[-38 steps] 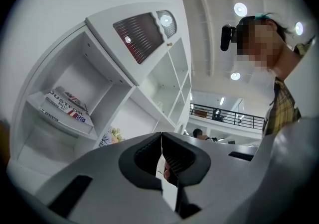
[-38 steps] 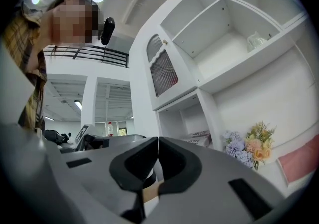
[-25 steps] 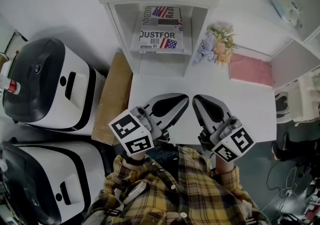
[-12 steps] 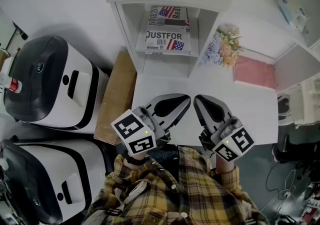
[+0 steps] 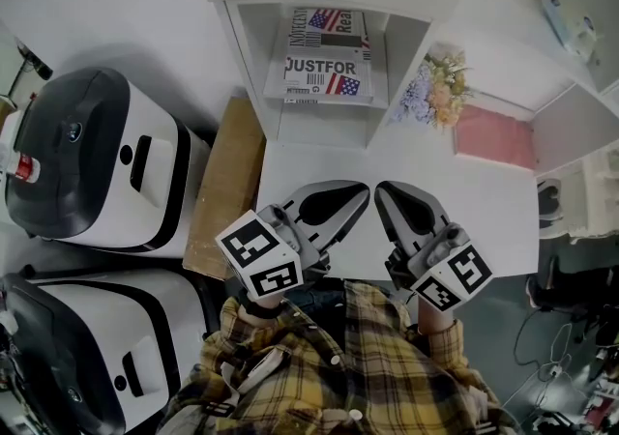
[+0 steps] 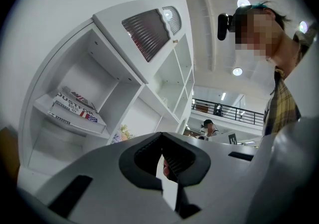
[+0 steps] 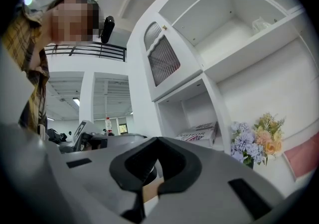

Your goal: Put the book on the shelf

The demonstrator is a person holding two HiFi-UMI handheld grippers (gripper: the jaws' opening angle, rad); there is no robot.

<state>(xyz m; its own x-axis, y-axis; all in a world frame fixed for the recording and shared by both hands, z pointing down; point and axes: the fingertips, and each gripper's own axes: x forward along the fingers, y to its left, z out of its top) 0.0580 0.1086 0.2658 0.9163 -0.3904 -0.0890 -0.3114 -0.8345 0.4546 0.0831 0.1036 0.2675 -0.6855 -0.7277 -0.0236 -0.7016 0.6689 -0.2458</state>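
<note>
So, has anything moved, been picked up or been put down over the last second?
Nothing visibly changed. The left gripper and the right gripper stay shut and empty, side by side over the white table. The books lie in the shelf compartment as before. Only the head view's framing drifted slightly.

The top book (image 5: 322, 76) on the shelf (image 5: 253, 68) reads "JUSTFOR".
</note>
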